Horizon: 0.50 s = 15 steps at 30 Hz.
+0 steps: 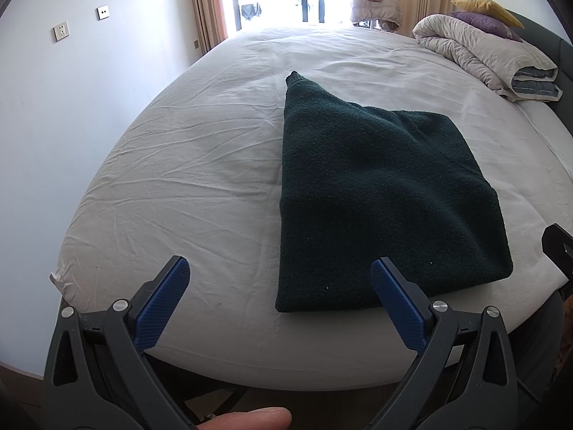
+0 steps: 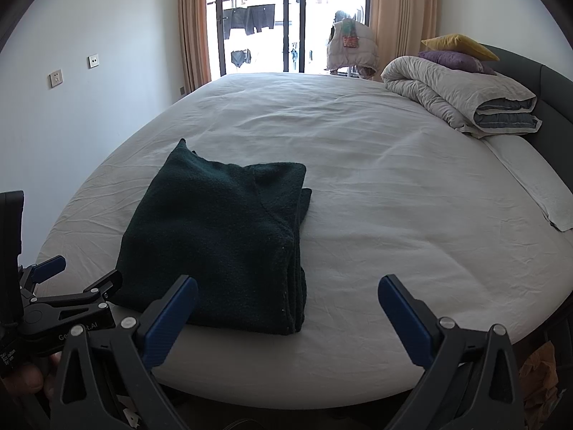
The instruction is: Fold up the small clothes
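Note:
A dark green knitted sweater [image 1: 376, 197] lies folded on the white bed sheet [image 1: 197, 179], with one cuffed sleeve end pointing toward the far side. In the right wrist view the same sweater [image 2: 218, 236] sits near the bed's front edge, its folded layers stacked along its right side. My left gripper [image 1: 281, 268] hangs open over the front edge, its right finger just in front of the sweater's near hem. My right gripper [image 2: 288, 288] is open too, holding nothing, to the right of the sweater. The left gripper [image 2: 78, 272] also shows at the left of that view.
A rolled grey duvet [image 2: 462, 100] with a yellow and a purple pillow lies at the bed's far right by the dark headboard [image 2: 548, 82]. A folded white cloth [image 2: 537, 186] rests on the right side. A window with curtains and hanging laundry is behind the bed.

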Motion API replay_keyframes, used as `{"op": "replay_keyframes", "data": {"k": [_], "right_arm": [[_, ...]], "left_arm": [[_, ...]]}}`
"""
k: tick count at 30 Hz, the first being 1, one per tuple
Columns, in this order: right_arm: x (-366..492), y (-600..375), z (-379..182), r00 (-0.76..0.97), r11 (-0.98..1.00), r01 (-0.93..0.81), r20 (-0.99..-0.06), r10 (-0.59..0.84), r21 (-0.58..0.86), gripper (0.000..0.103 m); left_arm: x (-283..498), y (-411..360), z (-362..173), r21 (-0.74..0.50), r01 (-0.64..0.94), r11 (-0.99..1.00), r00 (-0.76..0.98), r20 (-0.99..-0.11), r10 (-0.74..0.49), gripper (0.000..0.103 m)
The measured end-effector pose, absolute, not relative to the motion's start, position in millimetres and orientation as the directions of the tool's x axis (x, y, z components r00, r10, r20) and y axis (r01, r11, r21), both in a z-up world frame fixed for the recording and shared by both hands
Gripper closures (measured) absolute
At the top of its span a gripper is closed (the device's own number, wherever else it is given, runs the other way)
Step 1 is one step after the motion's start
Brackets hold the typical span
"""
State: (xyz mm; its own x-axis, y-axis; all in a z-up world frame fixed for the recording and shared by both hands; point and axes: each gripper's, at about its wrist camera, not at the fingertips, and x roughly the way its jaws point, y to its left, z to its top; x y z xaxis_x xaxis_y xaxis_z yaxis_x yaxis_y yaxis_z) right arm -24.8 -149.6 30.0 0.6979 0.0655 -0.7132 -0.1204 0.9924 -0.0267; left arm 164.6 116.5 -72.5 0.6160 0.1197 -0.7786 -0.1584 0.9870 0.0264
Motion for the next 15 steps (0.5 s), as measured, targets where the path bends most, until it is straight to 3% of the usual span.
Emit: {"op": "replay_keyframes", "data": {"k": [15], "right_arm": [[-25.0, -149.0, 29.7, 0.698, 0.992, -0.121, -0.713, 0.066, -0.026, 0.0]], "left_arm": [[162.2, 116.9, -72.1, 0.026, -0.163, 0.986, 0.62, -0.775, 0.123, 0.0]]}}
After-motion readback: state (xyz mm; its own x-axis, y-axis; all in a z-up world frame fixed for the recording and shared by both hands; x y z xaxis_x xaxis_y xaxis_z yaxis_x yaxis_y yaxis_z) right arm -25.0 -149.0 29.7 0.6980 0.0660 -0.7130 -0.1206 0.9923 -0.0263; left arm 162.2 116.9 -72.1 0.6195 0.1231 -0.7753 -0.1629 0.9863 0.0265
